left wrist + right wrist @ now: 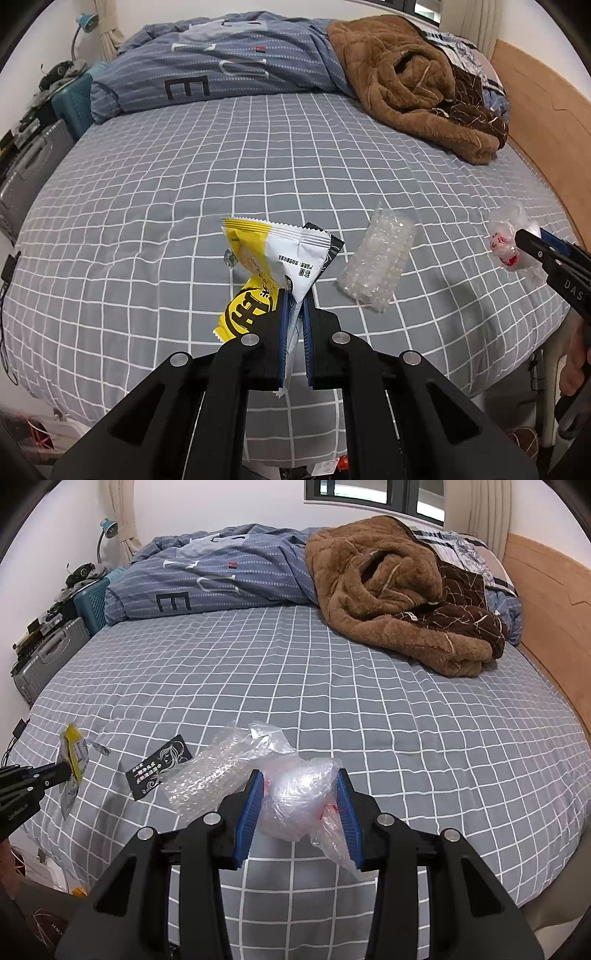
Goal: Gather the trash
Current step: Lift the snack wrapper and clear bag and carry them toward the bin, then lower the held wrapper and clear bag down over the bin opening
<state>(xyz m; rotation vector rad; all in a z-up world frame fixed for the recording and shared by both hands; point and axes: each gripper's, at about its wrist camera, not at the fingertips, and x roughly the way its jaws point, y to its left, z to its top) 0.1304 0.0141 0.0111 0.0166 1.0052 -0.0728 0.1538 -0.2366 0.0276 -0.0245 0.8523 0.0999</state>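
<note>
Wrapper (275,254), Chinese print, perhaps "称重"

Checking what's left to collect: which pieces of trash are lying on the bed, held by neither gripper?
The clear bubble wrap and the black card beside it. The yellow wrapper and crumpled plastic bag are each gripped.

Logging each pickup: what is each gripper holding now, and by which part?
The left gripper pinches the yellow-and-white snack wrapper by its lower corner. The right gripper squeezes the crumpled clear plastic bag across its middle.
</note>
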